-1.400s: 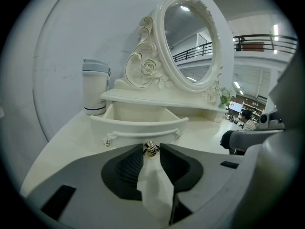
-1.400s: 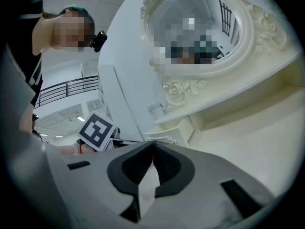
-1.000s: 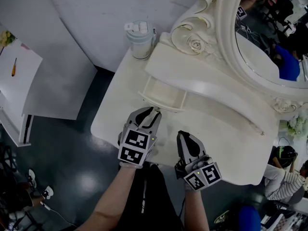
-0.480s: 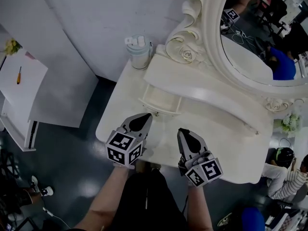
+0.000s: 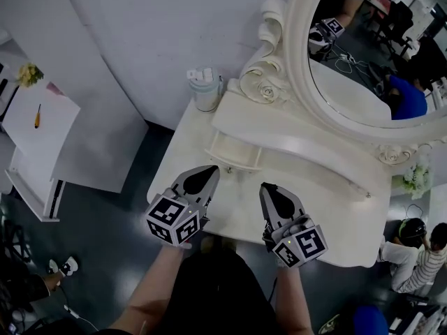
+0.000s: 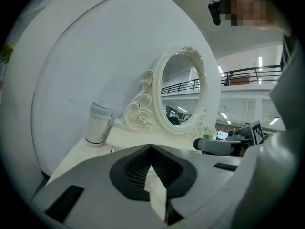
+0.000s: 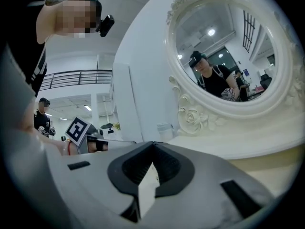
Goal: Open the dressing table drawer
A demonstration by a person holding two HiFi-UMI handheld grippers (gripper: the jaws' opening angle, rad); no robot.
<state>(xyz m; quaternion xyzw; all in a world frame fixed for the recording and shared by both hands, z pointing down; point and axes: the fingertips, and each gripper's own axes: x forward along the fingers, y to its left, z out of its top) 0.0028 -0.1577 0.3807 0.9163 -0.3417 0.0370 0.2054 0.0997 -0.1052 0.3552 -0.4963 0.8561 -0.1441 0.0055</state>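
Cream drawer should slide lightly; I would take its front edge. Left gripper and right gripper: closed, empty.

The cream dressing table stood against a white wall, its small drawer pulled out beneath the raised shelf. A lidded tumbler stood at its back left corner, beside the carved mirror frame.
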